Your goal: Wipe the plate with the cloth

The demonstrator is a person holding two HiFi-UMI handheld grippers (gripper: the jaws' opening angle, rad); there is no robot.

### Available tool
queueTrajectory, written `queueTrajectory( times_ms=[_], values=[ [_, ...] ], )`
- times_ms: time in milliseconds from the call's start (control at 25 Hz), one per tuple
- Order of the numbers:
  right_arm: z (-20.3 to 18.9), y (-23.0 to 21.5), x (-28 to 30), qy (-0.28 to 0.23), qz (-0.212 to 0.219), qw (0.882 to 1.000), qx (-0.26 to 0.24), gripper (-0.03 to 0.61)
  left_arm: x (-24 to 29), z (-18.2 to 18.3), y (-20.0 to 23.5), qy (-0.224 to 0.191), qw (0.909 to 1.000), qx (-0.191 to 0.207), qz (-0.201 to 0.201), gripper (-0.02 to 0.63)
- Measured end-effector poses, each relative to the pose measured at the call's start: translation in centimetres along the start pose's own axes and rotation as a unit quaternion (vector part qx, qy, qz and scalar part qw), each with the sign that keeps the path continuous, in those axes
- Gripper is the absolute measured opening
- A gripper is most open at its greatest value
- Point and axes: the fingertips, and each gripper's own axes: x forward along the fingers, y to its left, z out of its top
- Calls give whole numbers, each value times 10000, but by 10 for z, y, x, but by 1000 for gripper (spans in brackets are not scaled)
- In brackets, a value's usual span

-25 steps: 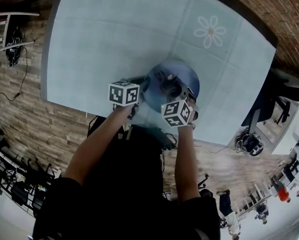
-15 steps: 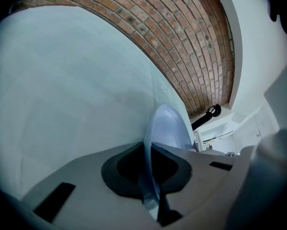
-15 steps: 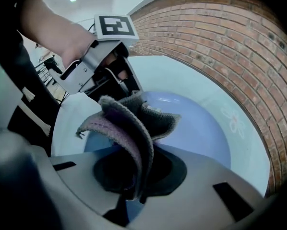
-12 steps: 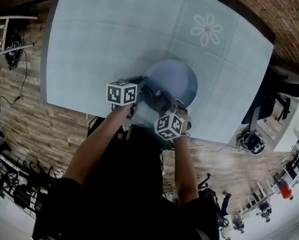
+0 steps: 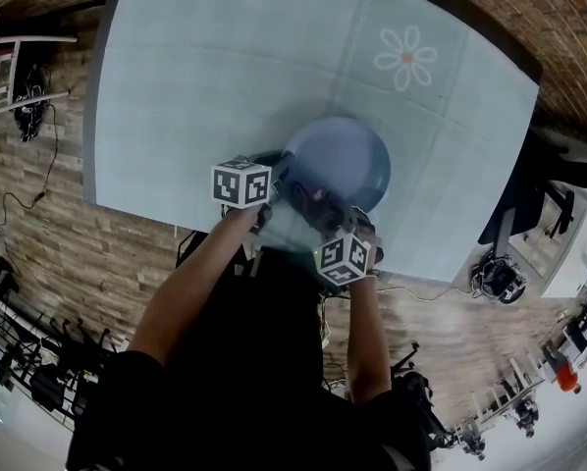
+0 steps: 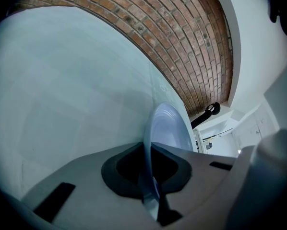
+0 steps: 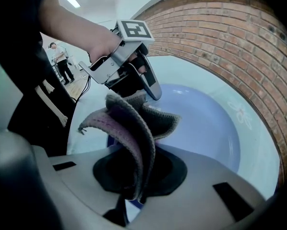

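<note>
Two grips show here. The left gripper (image 6: 150, 169) has its jaws pinched shut on the near-left rim of the pale blue plate (image 6: 171, 128), with the light blue table (image 5: 195, 67) beneath the plate. The right gripper (image 7: 134, 176) clamps a bunched grey-and-purple knitted cloth (image 7: 134, 123) over the plate's near side. The plate looks rigid, smooth and probably breakable, so a firm hold on the rim suits it. The cloth is soft and floppy, best held at a gathered fold with its loose part pressed against the plate.

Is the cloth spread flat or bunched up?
Bunched up: the cloth stands in folds, pinched in the right tool.
</note>
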Motion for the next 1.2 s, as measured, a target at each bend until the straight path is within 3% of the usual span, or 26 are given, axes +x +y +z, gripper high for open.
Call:
queueTrajectory(
  times_ms=[280, 680, 1200],
  values=[
    [2, -18, 2, -70, 67, 9998, -184, 57, 0, 0, 0, 26, 10000, 57, -25, 44],
    [13, -76, 8, -30, -138, 9989, -454, 57, 0, 1, 1, 19, 10000, 20, -26, 44],
    [32, -142, 18, -78, -689, 9975, -151, 57, 0, 0, 2, 36, 10000, -2, -28, 44]
  ],
)
